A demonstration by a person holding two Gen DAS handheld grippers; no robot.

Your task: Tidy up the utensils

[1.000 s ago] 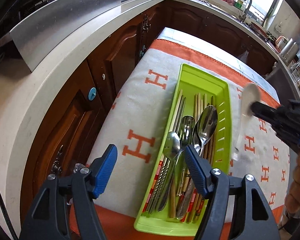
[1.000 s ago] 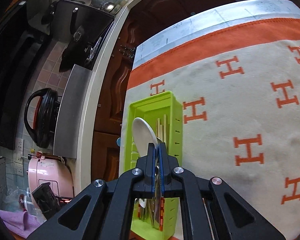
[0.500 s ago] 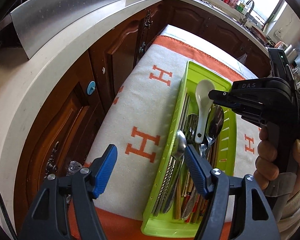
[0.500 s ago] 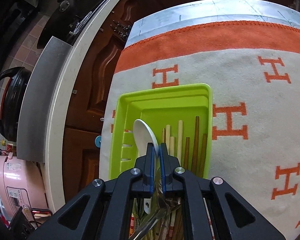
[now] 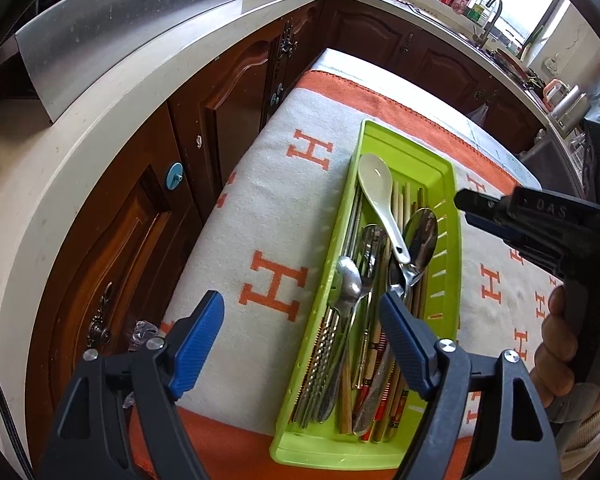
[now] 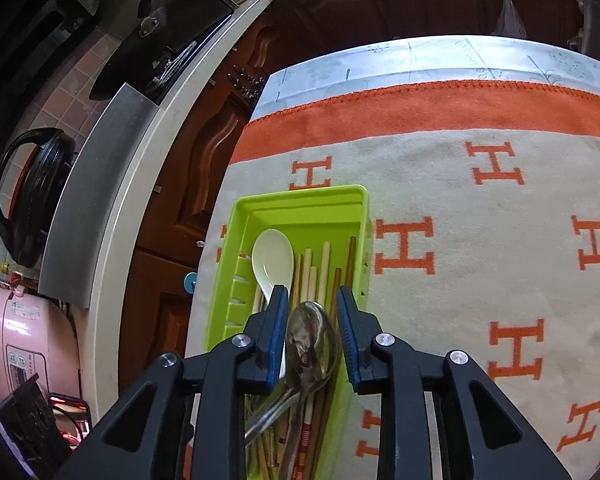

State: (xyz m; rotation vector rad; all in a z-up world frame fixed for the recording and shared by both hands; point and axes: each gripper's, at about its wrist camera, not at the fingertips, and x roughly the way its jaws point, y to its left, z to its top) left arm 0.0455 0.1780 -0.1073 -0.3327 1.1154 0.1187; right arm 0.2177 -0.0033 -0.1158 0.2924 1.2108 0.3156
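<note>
A lime green utensil tray (image 5: 452,240) lies on the orange and white H-pattern cloth; it also shows in the right wrist view (image 6: 300,204). In it are several metal spoons (image 5: 422,236), chopsticks (image 5: 404,204) and a white ceramic spoon (image 5: 380,200), which lies on top, bowl toward the far end, and shows in the right wrist view (image 6: 272,260). My right gripper (image 6: 312,300) is open and empty, just above the tray; it shows from the side in the left wrist view (image 5: 466,206). My left gripper (image 5: 300,316) is open and empty above the tray's near end.
The cloth (image 5: 276,216) covers a table beside a pale countertop (image 5: 60,152) and brown wooden cabinets (image 5: 228,92). A pink appliance (image 6: 24,340) and a black pot lid (image 6: 28,196) stand at the left. A sink with bottles (image 5: 476,4) is at the back.
My right gripper carried the white ceramic spoon over the tray, lowered it, then opened and let it go. The spoon now lies in the tray. The left gripper stayed open.
</note>
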